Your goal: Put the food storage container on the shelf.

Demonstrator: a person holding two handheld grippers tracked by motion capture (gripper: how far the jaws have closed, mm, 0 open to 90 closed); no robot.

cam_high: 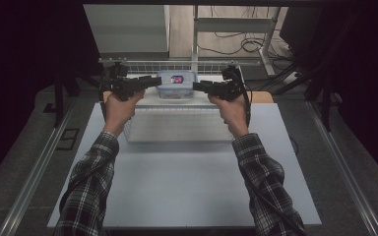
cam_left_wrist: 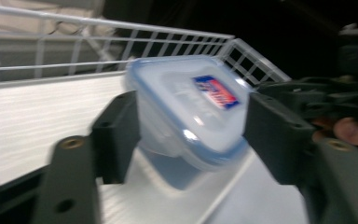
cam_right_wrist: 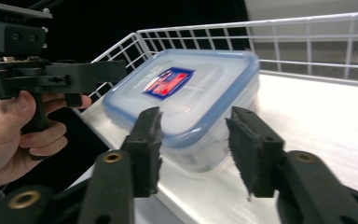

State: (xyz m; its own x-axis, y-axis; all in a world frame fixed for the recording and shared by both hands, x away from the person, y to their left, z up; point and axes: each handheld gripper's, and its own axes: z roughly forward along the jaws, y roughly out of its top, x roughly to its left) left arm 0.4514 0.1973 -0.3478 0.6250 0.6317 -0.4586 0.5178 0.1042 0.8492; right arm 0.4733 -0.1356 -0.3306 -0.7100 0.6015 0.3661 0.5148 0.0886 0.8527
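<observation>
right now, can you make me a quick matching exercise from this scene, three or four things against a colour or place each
Things:
1. container lid rim
2. wire rack
3. left claw
4. sleeves

Descriptions:
a. plaid
b. white
c. blue
d. at the container's left side in the high view

Pairs: 1-c, 2-b, 3-d, 4-a

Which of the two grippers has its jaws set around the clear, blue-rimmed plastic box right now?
The left gripper: its jaws flank the clear blue-rimmed plastic box. The right gripper stands just short of it.
</observation>
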